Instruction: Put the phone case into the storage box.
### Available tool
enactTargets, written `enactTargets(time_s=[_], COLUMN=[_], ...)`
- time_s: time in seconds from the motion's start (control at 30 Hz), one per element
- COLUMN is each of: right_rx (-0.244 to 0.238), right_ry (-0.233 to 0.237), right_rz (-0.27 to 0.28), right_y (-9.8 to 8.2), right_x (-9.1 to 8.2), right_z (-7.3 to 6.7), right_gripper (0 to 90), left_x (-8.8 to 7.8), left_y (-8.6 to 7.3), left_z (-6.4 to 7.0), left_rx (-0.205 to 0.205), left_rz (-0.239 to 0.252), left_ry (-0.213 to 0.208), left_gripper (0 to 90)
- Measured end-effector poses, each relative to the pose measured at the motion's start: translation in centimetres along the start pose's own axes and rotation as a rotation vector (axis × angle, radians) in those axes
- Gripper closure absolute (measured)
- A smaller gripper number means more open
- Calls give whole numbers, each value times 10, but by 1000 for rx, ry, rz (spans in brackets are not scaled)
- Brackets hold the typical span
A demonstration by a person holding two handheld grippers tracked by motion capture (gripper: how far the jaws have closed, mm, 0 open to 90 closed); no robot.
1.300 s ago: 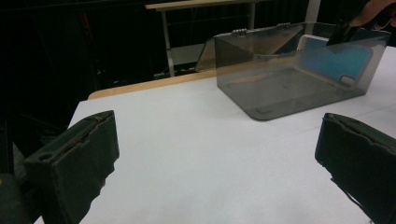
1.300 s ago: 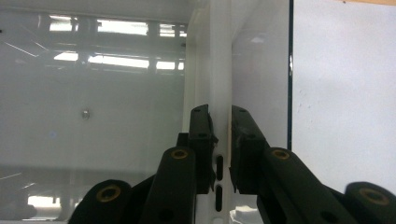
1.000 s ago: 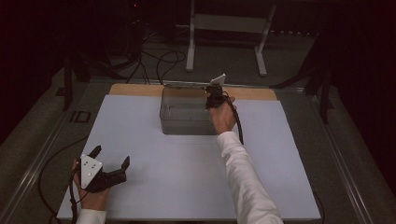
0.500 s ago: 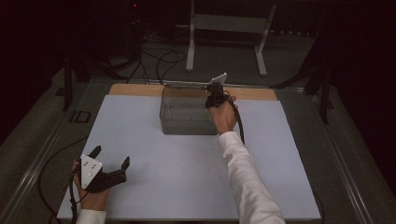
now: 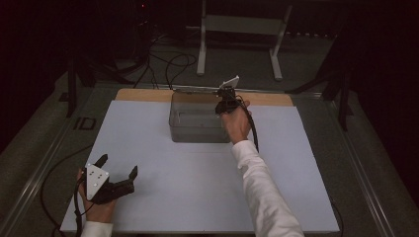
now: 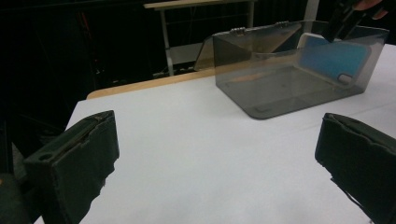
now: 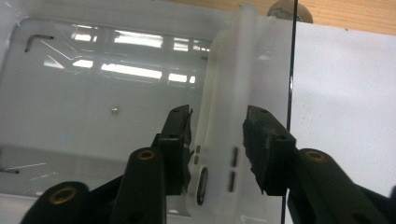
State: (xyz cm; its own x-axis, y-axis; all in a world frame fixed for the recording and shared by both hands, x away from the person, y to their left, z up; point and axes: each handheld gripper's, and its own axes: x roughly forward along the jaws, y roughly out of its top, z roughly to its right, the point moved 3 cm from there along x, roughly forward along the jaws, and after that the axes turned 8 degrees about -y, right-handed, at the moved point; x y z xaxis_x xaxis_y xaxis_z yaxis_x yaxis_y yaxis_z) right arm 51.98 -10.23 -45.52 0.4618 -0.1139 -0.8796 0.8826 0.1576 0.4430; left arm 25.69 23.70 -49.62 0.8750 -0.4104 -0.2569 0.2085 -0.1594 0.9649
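Note:
A clear plastic box [image 5: 197,123] with its lid tipped back stands at the far middle of the white table [image 5: 173,197]. Inside it, a pale phone case with a blue face [image 6: 331,58] stands on edge against the right wall. My right gripper [image 5: 225,101] points down into that side of the box. Its jaws have just been opening; in the right gripper view the case [image 7: 224,93] rises between them, with a gap at the right pad [image 7: 261,140]. My left gripper [image 5: 118,165] rests open near the table's front left corner, with nothing between its jaws.
A wooden board [image 5: 143,95] lines the table's far edge. Behind it stand a metal frame [image 5: 237,29] and loose cables [image 5: 168,64] on the floor. The box's open lid [image 6: 247,39] leans back from its far wall. A dark rail runs along each side of the table.

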Motion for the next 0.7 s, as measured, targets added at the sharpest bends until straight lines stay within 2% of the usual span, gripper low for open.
enactTargets(time_s=[0.27, 0.4, 0.5, 0.7], right_rx=[-20, -11, -4, 3], right_ry=[17, 103, 132, 213], right_rz=[37, 73, 79, 134], right_y=[-1, -3, -5, -13], right_x=[-5, -9, -10, -15], right_z=[2, 6, 9, 13], right_gripper=[536, 458, 404, 329], left_x=[0, 0, 0, 0], left_y=[0, 0, 0, 0], left_z=[0, 0, 0, 0], left_rx=[0, -1, -1, 1], left_rz=[0, 1, 0, -3], left_ry=[0, 0, 0, -1], left_gripper=[2, 2, 2, 2])
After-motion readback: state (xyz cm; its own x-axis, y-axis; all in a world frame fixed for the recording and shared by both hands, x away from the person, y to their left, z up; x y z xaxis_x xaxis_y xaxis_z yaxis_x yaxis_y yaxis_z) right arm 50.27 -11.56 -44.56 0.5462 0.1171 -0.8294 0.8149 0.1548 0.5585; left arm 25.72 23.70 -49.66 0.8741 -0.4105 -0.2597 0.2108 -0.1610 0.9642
